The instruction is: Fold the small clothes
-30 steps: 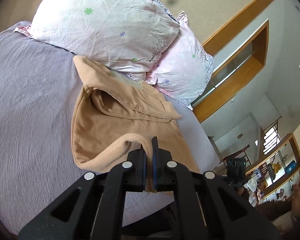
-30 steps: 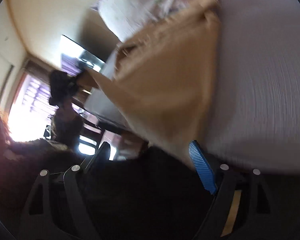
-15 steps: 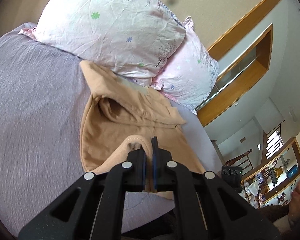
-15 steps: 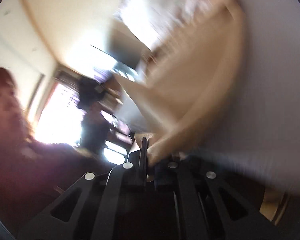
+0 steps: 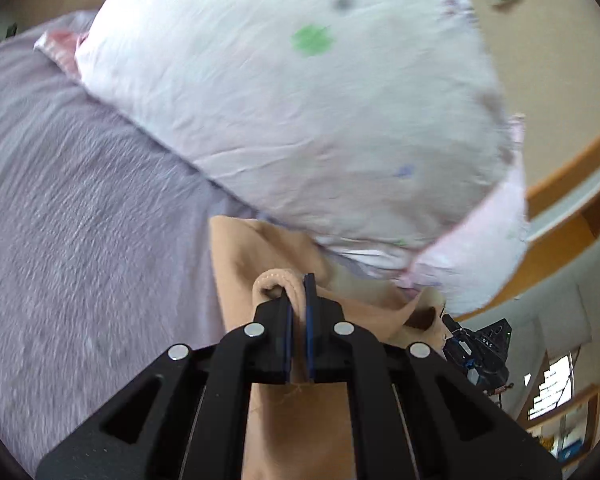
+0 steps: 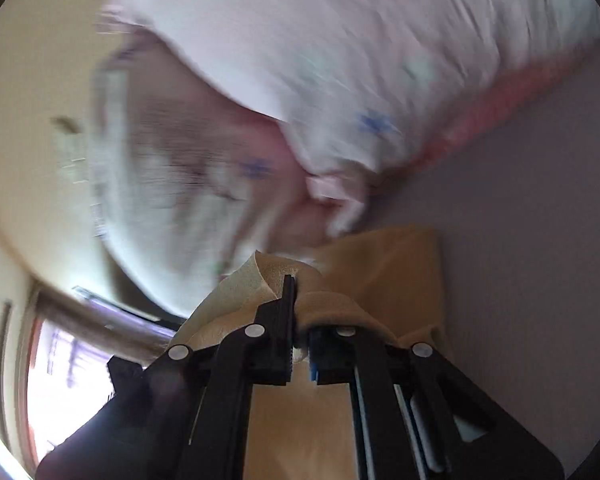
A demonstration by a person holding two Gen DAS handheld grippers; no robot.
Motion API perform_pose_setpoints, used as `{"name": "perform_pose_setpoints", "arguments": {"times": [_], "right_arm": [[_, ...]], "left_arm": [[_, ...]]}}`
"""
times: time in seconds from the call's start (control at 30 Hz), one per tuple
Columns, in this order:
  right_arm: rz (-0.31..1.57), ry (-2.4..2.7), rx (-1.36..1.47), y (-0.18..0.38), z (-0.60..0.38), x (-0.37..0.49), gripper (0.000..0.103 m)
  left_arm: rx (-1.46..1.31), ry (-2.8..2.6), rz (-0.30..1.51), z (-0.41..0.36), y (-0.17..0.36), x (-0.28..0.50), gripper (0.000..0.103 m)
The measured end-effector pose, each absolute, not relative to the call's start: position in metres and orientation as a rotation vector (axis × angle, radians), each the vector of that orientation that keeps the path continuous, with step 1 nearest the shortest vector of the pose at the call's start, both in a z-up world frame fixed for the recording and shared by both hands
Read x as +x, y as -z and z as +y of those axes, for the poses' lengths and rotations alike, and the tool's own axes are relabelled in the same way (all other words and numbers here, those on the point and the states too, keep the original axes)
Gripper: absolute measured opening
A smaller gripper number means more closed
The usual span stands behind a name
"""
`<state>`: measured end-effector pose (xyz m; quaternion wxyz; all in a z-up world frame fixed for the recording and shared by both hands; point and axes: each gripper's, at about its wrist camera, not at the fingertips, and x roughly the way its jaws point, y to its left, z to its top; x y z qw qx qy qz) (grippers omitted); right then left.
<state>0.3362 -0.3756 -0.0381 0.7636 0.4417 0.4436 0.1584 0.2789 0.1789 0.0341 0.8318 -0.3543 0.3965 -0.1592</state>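
Note:
A small tan garment (image 5: 244, 264) lies on the lilac bed sheet (image 5: 80, 240), its far end against the pillows. My left gripper (image 5: 298, 300) is shut on a rolled hem of the tan garment. In the right wrist view the same garment (image 6: 396, 272) shows, and my right gripper (image 6: 300, 312) is shut on another edge of it, with cloth draped over the right finger. Both views are blurred by motion. The garment's lower part hangs under the grippers.
A large white floral pillow (image 5: 300, 100) fills the upper view, with a pink pillow (image 5: 496, 236) behind it. In the right wrist view the pillows (image 6: 340, 60) loom close. The other gripper's body (image 5: 480, 352) shows at the right. A wooden shelf (image 5: 572, 216) is beyond the bed.
Both grippers have carried the garment's near edge forward toward the pillows. The right gripper, open a second ago, closed on the garment half a second ago and still holds it.

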Motion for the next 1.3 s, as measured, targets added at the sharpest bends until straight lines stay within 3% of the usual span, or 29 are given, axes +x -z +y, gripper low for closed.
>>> {"name": "perform_pose_setpoints", "arguments": {"times": [0.07,0.1,0.13,0.17,0.2,0.23,0.27,0.4,0.57,0.6,0.83,0.9,0.93,0.97,1.03,1.3], "right_arm": [[1.04,-0.29,0.98,0.055,-0.372,0.351,0.017],[1.045,-0.276,0.983,0.054,-0.373,0.351,0.041],[1.015,-0.261,0.979,0.05,-0.376,0.353,0.071],[0.983,-0.249,0.971,0.044,-0.38,0.352,0.083],[0.923,-0.234,0.962,0.033,-0.385,0.349,0.089],[0.877,-0.242,0.964,0.024,-0.39,0.346,0.089],[0.845,-0.256,0.966,0.017,-0.392,0.342,0.089],[0.863,-0.378,0.918,0.009,-0.379,0.33,0.089],[1.077,-0.231,0.749,0.038,-0.348,0.343,0.086],[1.083,-0.175,0.722,0.04,-0.347,0.337,0.075],[1.0,-0.226,0.75,0.019,-0.348,0.316,0.079],[0.992,-0.261,0.759,0.015,-0.342,0.306,0.084],[0.984,-0.281,0.752,0.013,-0.339,0.299,0.086],[0.976,-0.297,0.744,0.012,-0.335,0.295,0.086],[0.95,-0.312,0.729,0.009,-0.332,0.282,0.088],[0.671,-0.238,0.806,-0.027,-0.407,0.24,0.091]], "left_arm": [[-0.804,0.338,0.877,0.183,-0.022,0.293,0.006],[-0.851,0.353,0.888,0.188,-0.018,0.297,0.007],[-0.885,0.374,0.883,0.191,-0.018,0.298,0.011],[-0.908,0.392,0.868,0.195,-0.021,0.298,0.017],[-0.922,0.395,0.848,0.2,-0.026,0.296,0.04],[-0.928,0.376,0.824,0.205,-0.033,0.293,0.064],[-0.926,0.348,0.787,0.212,-0.04,0.287,0.07],[-0.868,0.333,0.795,0.221,-0.055,0.266,0.072],[-0.777,0.342,0.929,0.196,-0.035,0.247,0.072],[-0.762,0.335,0.955,0.19,-0.03,0.245,0.072],[-0.687,0.361,1.058,0.159,-0.005,0.241,0.072],[-0.661,0.354,1.052,0.151,-0.002,0.243,0.063],[-0.656,0.349,1.069,0.146,0.001,0.246,0.036],[-0.68,0.349,1.085,0.144,0.004,0.249,0.027],[-0.701,0.334,1.076,0.14,0.001,0.25,0.021],[-0.582,0.48,0.955,0.046,-0.099,0.255,0.02]]}}
